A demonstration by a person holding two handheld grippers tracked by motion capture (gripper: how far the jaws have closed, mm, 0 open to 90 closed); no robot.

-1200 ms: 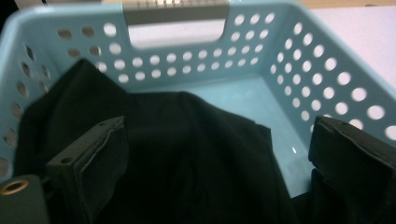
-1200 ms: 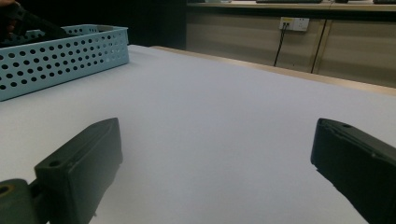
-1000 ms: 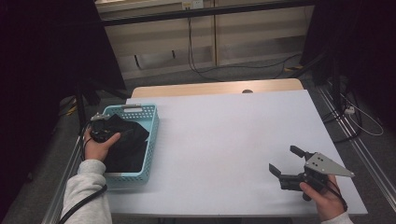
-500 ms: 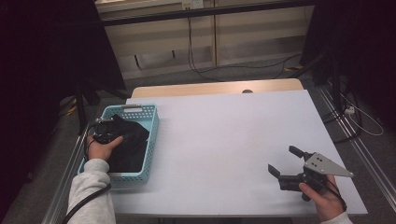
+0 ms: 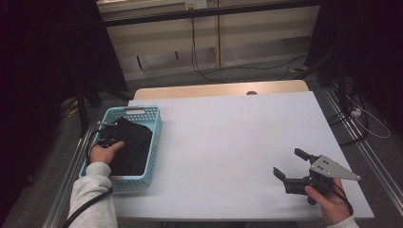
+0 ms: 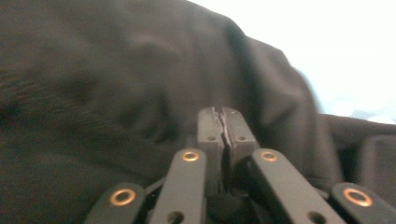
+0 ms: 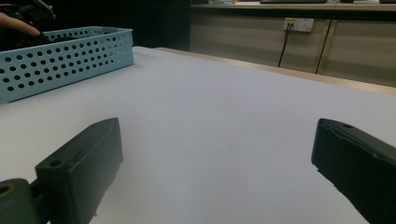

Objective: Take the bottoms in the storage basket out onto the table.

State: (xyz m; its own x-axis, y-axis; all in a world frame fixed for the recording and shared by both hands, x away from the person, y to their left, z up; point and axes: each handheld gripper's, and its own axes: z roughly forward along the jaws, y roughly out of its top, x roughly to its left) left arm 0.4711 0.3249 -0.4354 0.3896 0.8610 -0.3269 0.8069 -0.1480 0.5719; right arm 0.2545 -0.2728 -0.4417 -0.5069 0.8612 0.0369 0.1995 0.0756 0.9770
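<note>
Left tongs (image 6: 223,122) pinch soft black cloth (image 6: 116,93); perforated blue basket (image 5: 154,142).

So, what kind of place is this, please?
Probably a lab or workshop set up for recording: a white worktable with metal rails along its sides, loose cables on the floor behind, and a wall socket on plain panelling.

Cloth (image 5: 130,145) in basket (image 5: 154,142) — table's (image 5: 228,142) left.

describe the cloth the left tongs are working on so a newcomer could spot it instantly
On the white table, look to the left edge for the light blue perforated basket. The black cloth lies crumpled inside it, the only dark, soft thing there, with the left tongs shut on a fold.
</note>
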